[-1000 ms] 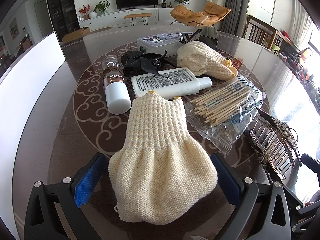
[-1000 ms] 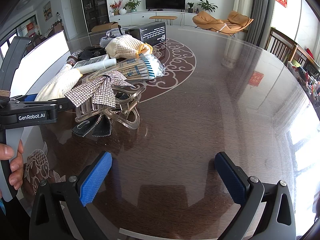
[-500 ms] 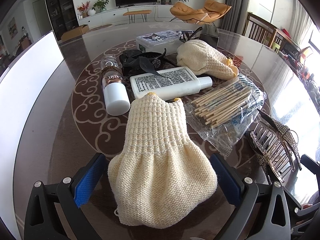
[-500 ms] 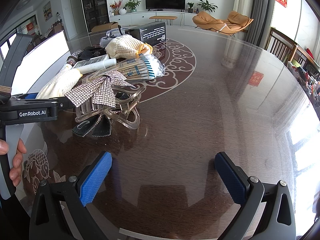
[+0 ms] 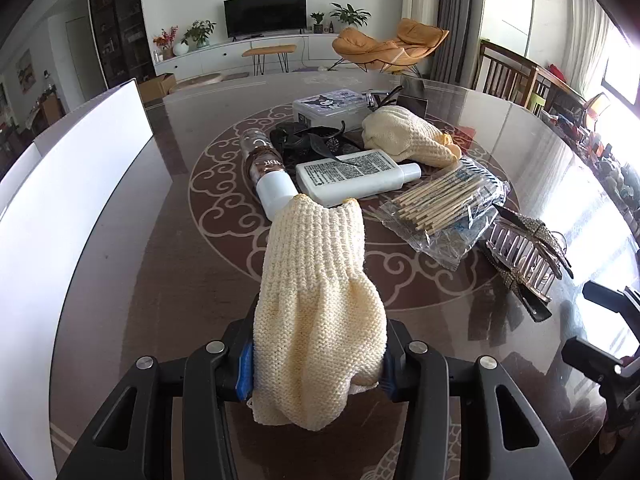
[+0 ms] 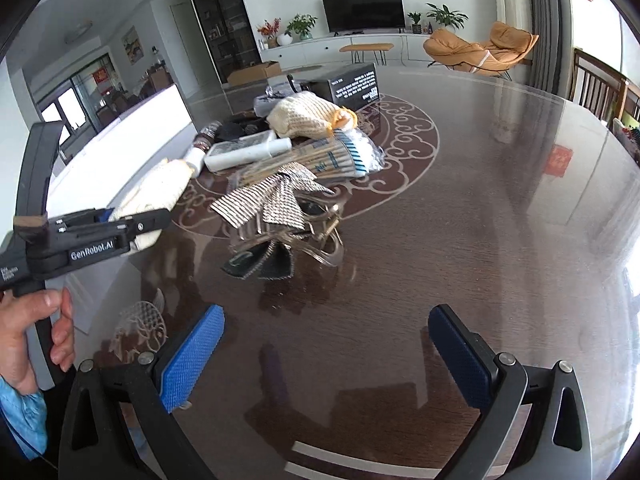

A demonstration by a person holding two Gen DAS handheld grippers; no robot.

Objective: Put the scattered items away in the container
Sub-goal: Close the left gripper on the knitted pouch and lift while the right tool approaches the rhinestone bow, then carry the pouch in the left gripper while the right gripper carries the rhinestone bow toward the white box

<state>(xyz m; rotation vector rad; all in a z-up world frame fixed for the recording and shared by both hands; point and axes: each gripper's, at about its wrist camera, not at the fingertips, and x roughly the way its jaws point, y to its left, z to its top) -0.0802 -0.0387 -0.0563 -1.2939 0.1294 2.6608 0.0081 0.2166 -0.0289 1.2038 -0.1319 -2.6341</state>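
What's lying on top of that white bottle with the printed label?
A black hair clip's thin tip rests across the white bottle's label. The cuff of the knitted glove held in the left claw hides the bottle's near edge.

Right hand-held gripper (image 6: pixel 324 354), jaws apart, above bare table (image 6: pixel 480 220).

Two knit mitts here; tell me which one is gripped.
The near cream mitt, pinched in the left tongs. The other mitt lies free beside the white bottle.

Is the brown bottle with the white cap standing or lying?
Lying. The brown bottle rests on its side on the table, white cap toward the camera.
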